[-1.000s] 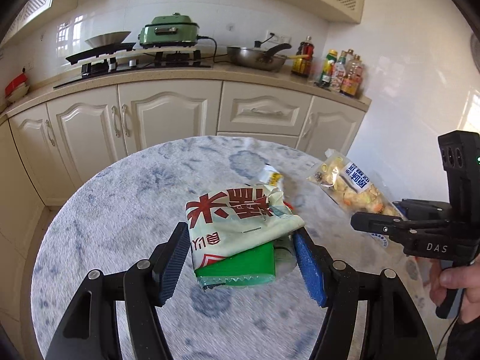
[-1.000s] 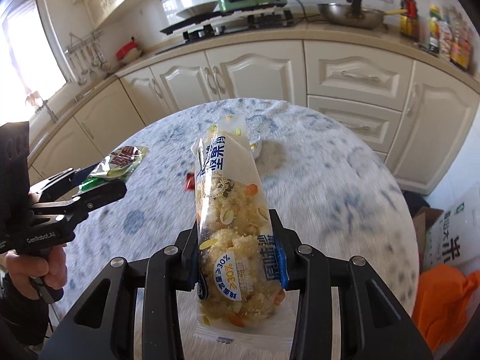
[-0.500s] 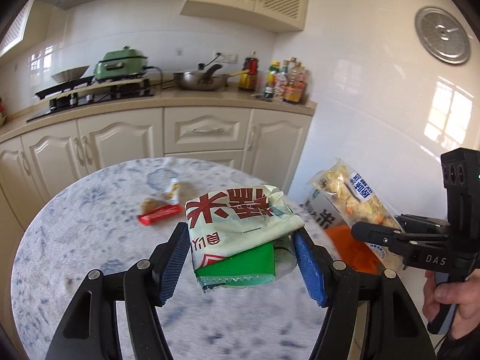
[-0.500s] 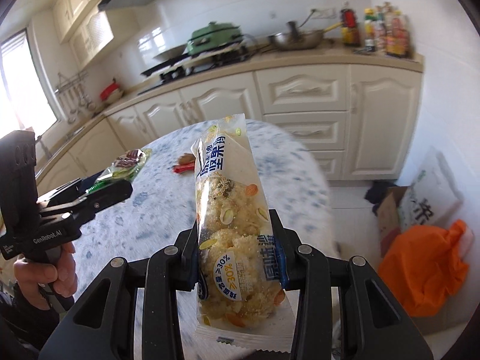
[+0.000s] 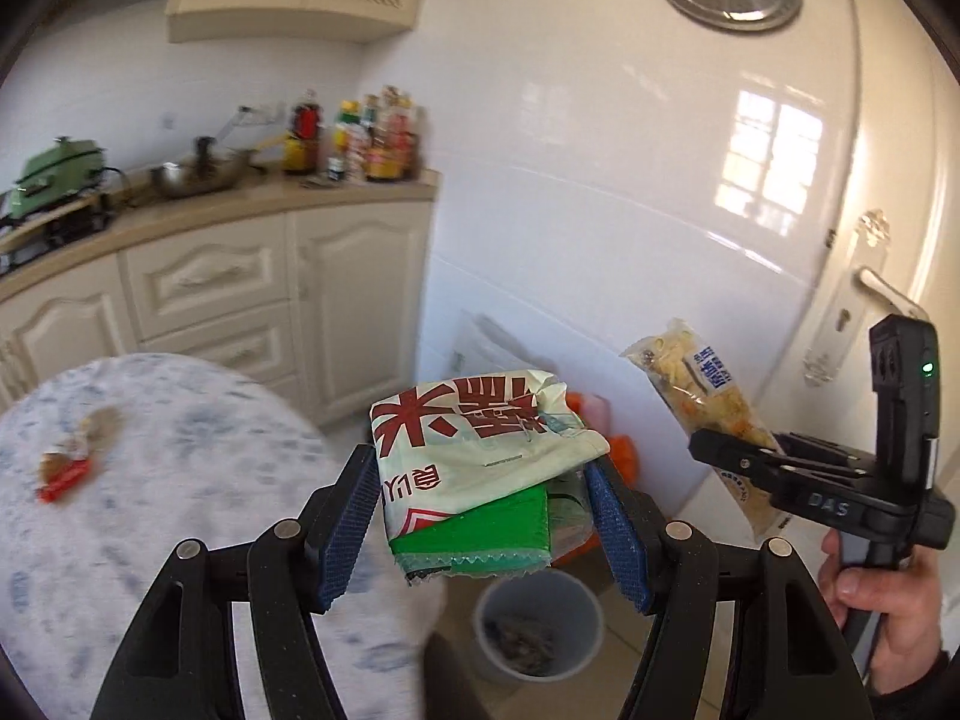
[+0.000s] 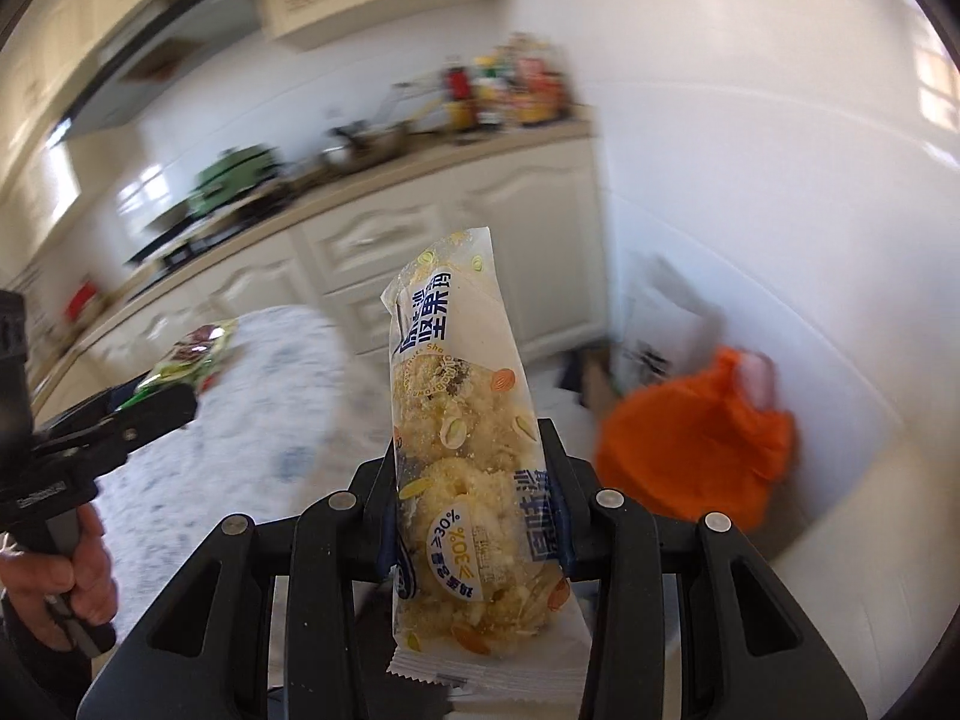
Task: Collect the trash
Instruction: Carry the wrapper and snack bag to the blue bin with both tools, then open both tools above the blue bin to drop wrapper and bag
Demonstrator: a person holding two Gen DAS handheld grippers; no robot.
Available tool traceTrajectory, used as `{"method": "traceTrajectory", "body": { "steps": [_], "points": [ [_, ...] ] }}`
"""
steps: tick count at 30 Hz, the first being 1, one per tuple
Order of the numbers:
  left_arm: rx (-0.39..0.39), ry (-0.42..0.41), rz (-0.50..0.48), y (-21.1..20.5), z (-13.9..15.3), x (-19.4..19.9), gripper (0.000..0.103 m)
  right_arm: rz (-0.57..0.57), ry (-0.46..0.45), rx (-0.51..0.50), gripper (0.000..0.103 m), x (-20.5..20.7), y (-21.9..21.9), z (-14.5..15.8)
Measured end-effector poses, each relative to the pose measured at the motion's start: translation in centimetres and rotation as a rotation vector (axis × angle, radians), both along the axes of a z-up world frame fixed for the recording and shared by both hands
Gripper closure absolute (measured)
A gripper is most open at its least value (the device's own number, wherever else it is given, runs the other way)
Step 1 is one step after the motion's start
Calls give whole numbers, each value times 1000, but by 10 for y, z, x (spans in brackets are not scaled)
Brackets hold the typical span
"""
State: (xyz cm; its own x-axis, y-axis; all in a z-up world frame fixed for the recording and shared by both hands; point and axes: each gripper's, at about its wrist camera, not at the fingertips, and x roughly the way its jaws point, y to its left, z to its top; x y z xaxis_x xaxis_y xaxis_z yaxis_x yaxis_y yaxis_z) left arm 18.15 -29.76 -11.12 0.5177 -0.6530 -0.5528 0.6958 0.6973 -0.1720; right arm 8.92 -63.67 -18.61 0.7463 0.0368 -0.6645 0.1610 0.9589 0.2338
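Now the bin (image 5: pixel 537 624) sits on the floor below and just ahead of the left claw (image 5: pixel 486 516), which is clenched on a crumpled wrapper wad (image 5: pixel 480 456). So left is nearer; the drop is nearly straight down. The right claw (image 6: pixel 474 516) grips the snack pack (image 6: pixel 462 420) at its lower half, long axis pointing up and away, off to the bin's right.

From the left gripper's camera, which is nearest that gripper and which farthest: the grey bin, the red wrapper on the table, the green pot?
1. Grey bin: on the floor just below the left gripper.
2. Red wrapper: on the table, left.
3. Green pot: on the far counter, upper left.
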Motion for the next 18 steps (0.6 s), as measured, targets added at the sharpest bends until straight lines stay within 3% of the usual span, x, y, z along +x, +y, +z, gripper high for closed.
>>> {"method": "traceTrajectory", "body": {
  "steps": [7,18],
  "points": [
    [61,88,-123,-79,-30,0,39,-194,81,55,65,-23,-76,-55],
    [200,276,-206,-189,-111,19,39,-315,178,175,64,-20,-123,-140]
  ]
}}
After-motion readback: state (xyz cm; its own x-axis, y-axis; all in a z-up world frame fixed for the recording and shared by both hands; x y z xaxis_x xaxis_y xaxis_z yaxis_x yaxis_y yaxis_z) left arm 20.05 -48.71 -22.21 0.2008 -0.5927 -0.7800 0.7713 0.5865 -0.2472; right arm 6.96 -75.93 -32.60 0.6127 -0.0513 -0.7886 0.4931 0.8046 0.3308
